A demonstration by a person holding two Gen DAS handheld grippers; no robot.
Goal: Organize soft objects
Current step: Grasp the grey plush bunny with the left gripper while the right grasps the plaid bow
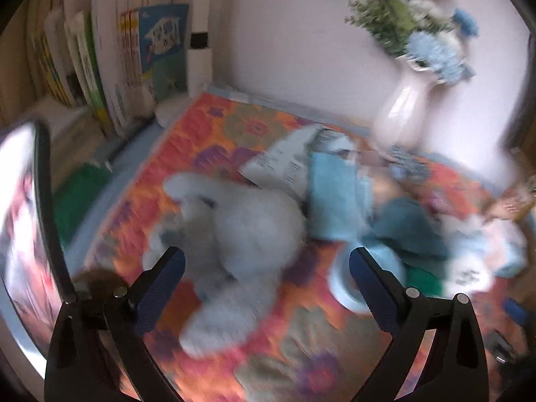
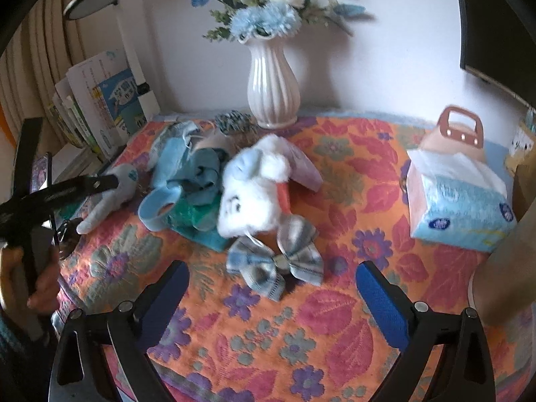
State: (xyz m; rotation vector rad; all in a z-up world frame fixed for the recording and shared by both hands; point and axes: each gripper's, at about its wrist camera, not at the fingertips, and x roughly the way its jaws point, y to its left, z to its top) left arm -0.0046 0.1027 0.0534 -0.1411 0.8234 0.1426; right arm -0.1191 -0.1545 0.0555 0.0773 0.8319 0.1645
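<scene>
A grey plush toy (image 1: 234,241) lies on the flowered tablecloth (image 1: 301,351), blurred by motion. My left gripper (image 1: 266,258) is open just above it, one finger on each side of its body. In the right wrist view the same grey toy (image 2: 110,194) lies at the left, with one of the left gripper's fingers (image 2: 100,181) over it. A white plush (image 2: 254,184) sits mid-table on a pile of blue cloths (image 2: 194,174). In front of it lies a plaid bow (image 2: 274,264). My right gripper (image 2: 273,273) is open and holds nothing, just short of the bow.
A white vase of blue flowers (image 2: 272,87) stands at the back by the wall. A tissue box (image 2: 459,201) sits at the right, books (image 2: 107,107) at the left. A light blue ring (image 1: 348,284) lies by the left gripper's right finger. A person's hand (image 2: 37,281) holds the left gripper.
</scene>
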